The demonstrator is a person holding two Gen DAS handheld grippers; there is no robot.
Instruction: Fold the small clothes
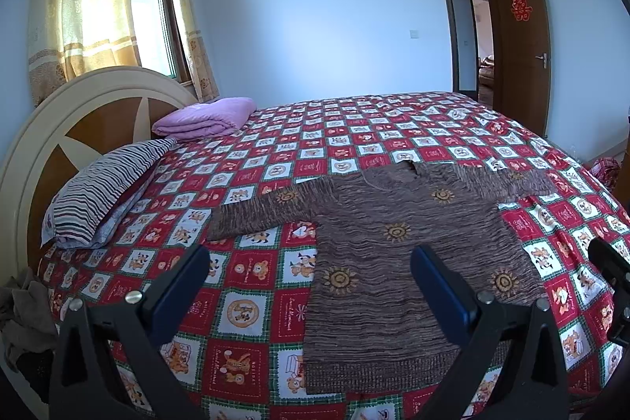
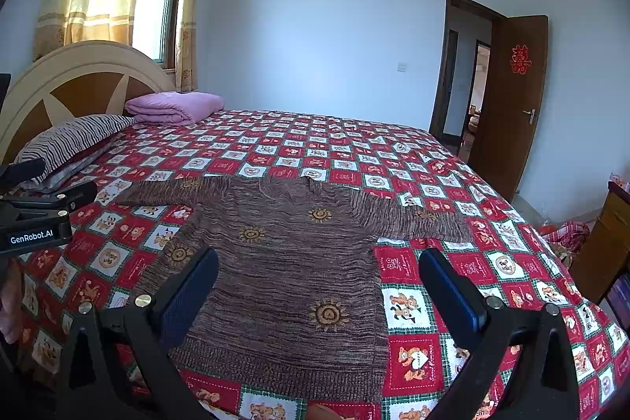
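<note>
A small brown knitted sweater with orange sun motifs lies flat on the bed, both sleeves spread out sideways, hem toward me. It also shows in the right wrist view. My left gripper is open and empty, held above the sweater's left hem side. My right gripper is open and empty, above the sweater's lower right part. The left gripper's body shows at the left edge of the right wrist view, and the right gripper's edge shows at the right of the left wrist view.
The bed has a red, white and green checked sheet. A striped pillow and a folded pink quilt lie by the headboard. Clothes lie piled at the left. A wooden cabinet stands at the right; the door is open.
</note>
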